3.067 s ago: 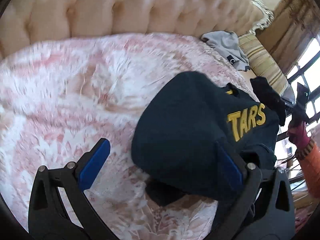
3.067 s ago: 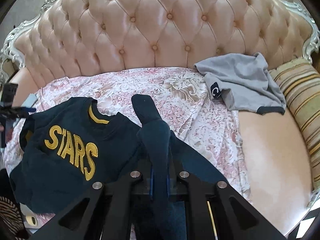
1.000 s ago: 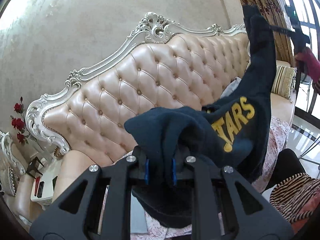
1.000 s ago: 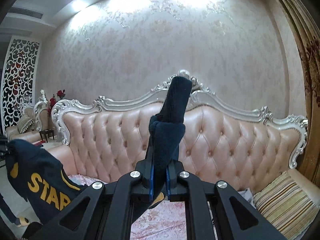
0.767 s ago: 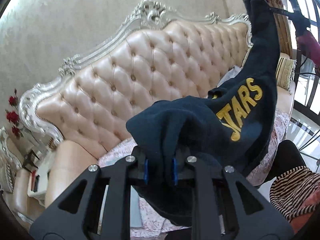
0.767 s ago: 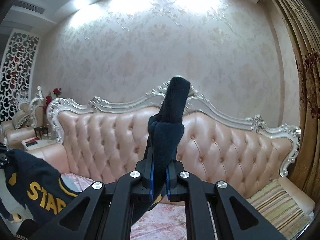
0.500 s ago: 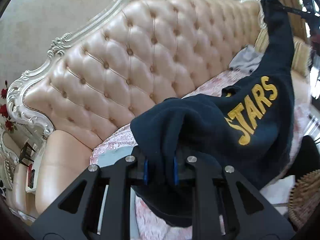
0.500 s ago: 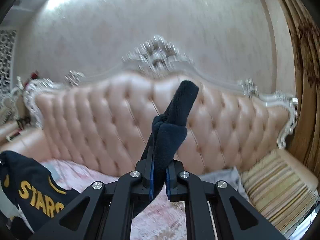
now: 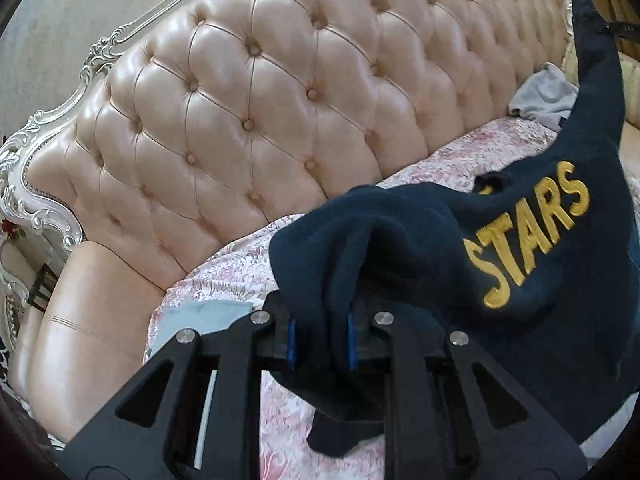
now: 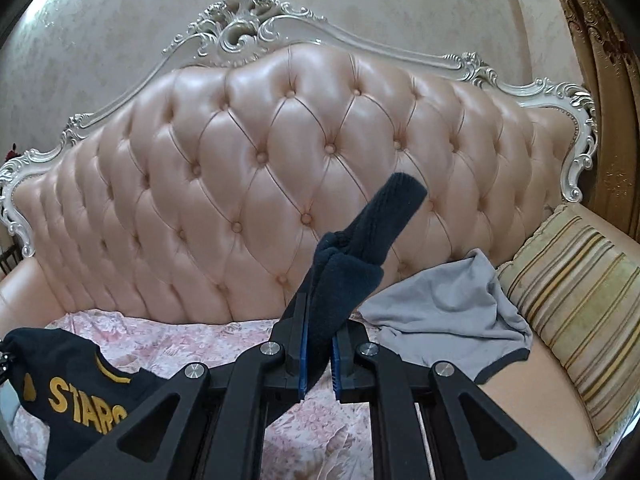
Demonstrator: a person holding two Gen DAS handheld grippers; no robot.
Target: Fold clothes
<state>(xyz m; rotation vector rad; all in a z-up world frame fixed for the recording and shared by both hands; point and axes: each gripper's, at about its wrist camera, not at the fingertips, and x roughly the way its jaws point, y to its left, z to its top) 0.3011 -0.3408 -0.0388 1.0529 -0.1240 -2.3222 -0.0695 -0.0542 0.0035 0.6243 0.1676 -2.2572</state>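
Observation:
A dark navy sweatshirt (image 9: 500, 248) with yellow STARS lettering hangs stretched between both grippers above a pink sofa seat. My left gripper (image 9: 319, 338) is shut on a bunched fold of it. In the right wrist view my right gripper (image 10: 319, 350) is shut on another fold of the sweatshirt (image 10: 352, 264), whose cuff sticks up past the fingers. The lettered chest of the sweatshirt (image 10: 80, 392) sags at the lower left of that view.
A tufted pink leather sofa back (image 10: 280, 184) with a carved white frame fills both views. A pink floral cover (image 9: 248, 264) lies on the seat. A grey garment (image 10: 448, 316) lies crumpled on the right beside a striped cushion (image 10: 576, 296).
Both grippers have come down from high in front of the wall toward the sofa seat, carrying the sweatshirt. Three seconds ago the left gripper stood open beside the sweatshirt on the seat; now it grips it.

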